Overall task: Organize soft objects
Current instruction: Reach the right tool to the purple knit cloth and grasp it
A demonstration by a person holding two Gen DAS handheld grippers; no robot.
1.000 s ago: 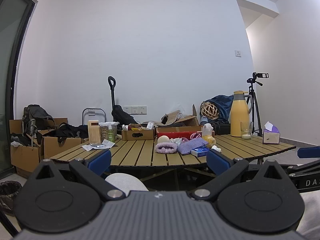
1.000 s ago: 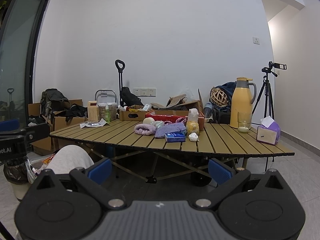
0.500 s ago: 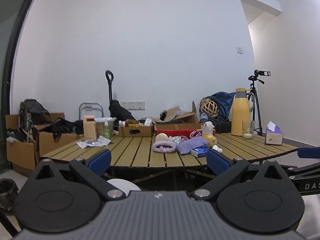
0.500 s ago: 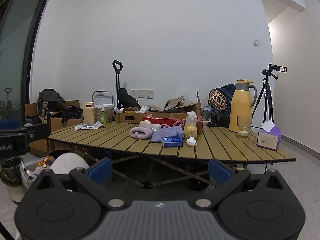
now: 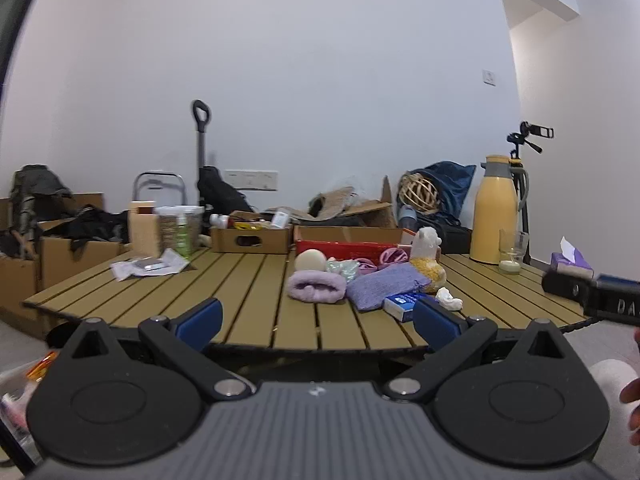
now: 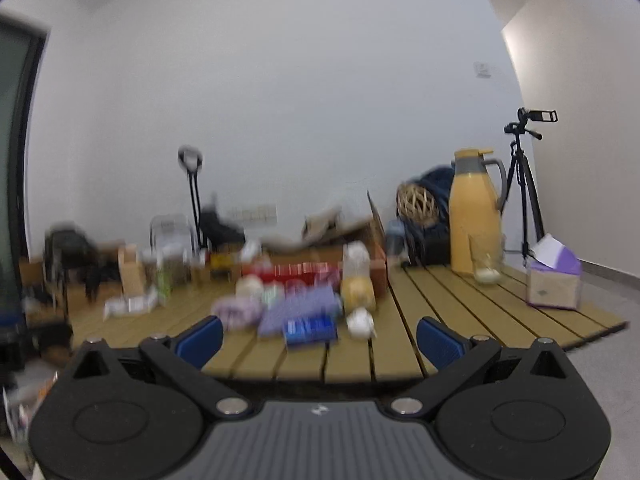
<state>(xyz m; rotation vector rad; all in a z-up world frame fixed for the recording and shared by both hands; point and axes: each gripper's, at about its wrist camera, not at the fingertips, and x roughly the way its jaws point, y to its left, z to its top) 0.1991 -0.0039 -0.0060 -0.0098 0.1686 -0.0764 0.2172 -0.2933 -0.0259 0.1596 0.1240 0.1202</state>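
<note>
A cluster of soft things lies mid-table: a lilac fuzzy roll, a purple knitted cloth, a cream round puff, a white-and-yellow plush toy, pink scrunchies and a small white wad, in front of a red box. A blue packet lies beside the cloth. My left gripper is open and empty at the table's near edge. My right gripper is open and empty, also short of the cluster, which is blurred there.
On the slatted wooden table: a yellow thermos, a glass, a purple tissue box, a cardboard tray, jars and papers at the left. Boxes, bags and a tripod stand behind.
Both grippers have moved forward and up toward the table; its top and the soft things now look larger and closer. The right wrist view has become blurred by motion.
</note>
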